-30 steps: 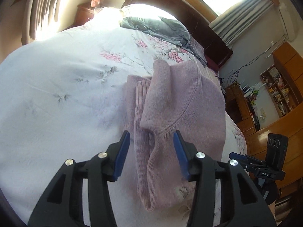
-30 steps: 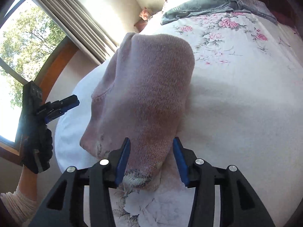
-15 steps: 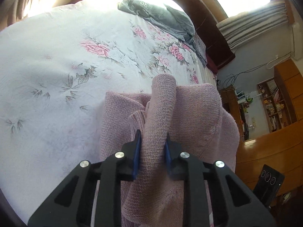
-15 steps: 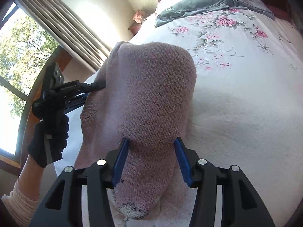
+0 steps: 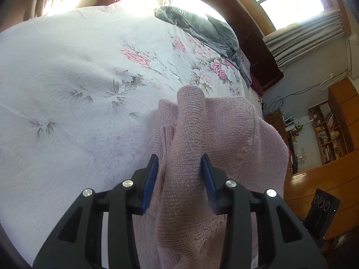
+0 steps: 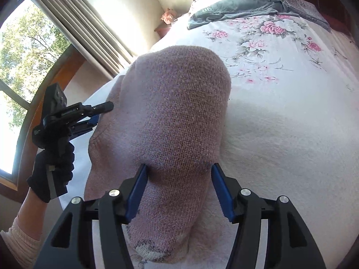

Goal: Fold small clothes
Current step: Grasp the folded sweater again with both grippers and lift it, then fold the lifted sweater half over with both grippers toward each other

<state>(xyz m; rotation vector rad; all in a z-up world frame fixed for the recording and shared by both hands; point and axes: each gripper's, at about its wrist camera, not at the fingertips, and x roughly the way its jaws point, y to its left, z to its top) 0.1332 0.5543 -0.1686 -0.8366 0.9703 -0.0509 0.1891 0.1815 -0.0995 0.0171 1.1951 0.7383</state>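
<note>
Nearest, in the left wrist view: parted jaws of the left gripper, set fairly wide, not clamped. Between them, a raised ridge of a dusty pink knitted sweater, brushing the right-hand blue pad, with a thin gap at the left-hand pad. Below the jaws, more of the same knit, hanging down past the black gripper frame. Just beyond the jaw tips, the rest of the sweater spread flat over a white bed cover printed with pink flowers and grey leaves. Left of the jaws, only bare cover. Far ahead of the jaws, a crumpled grey garment at the head of the bed, and behind it a dark wooden headboard. Far to the right of the jaws, a wooden bookshelf against the wall.

Likewise in the right wrist view: jaws of the right gripper spread wide, both blue pads touching the sides of a rounded hump of the pink sweater without squeezing it. Ahead of the jaws, the hump rising and filling the middle of the view. Left of the jaws, a dark gloved hand with a pale ribbed sleeve, holding the left gripper at the sweater's far edge. Further left, a striped curtain and a sunlit window. Far ahead, the grey garment once more.
</note>
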